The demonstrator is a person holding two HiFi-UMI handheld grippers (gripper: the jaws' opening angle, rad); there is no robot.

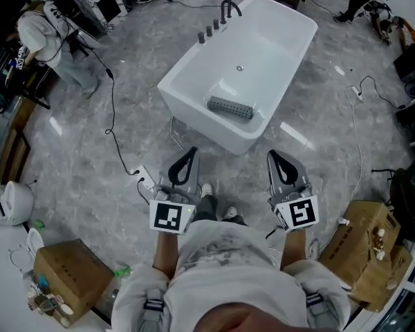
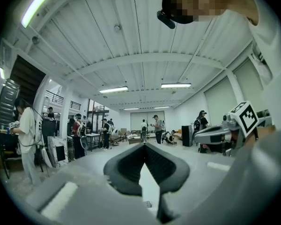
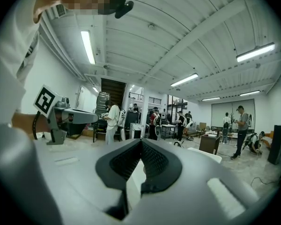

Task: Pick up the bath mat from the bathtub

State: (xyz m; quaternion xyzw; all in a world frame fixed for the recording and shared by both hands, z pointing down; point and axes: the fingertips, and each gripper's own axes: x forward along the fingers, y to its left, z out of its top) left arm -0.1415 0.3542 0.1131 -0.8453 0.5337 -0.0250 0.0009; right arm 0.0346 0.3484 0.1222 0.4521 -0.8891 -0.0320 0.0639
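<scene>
In front of you, at the near end of the white bathtub, the grey bath mat lies inside the basin, just within the end wall closest to your feet. The black faucet stands at the far end, well apart from the mat.

The mat lies forward of both tools and lower than they point, since both are held level over the floor, short of the tub. Its long axis runs across the tub's width, crosswise to the line your grippers point along, with its right end tilted slightly toward you in the head view.

The left gripper and the right gripper flank the mat's line. It sits between them, and neither is clearly nearer. I judge you need a forward reach and a downward tip over the rim, with the jaws spread first.

Both tools are clenched on nothing. The left gripper view shows its dark pads meeting at the tips with only the room beyond them. The right gripper view shows the same. Neither of those views shows the mat.

As for writing, nothing is readable. The marker cubes carry only black-and-white square patterns. The cardboard boxes at either side show no legible print, and the mat shows no label.
</scene>
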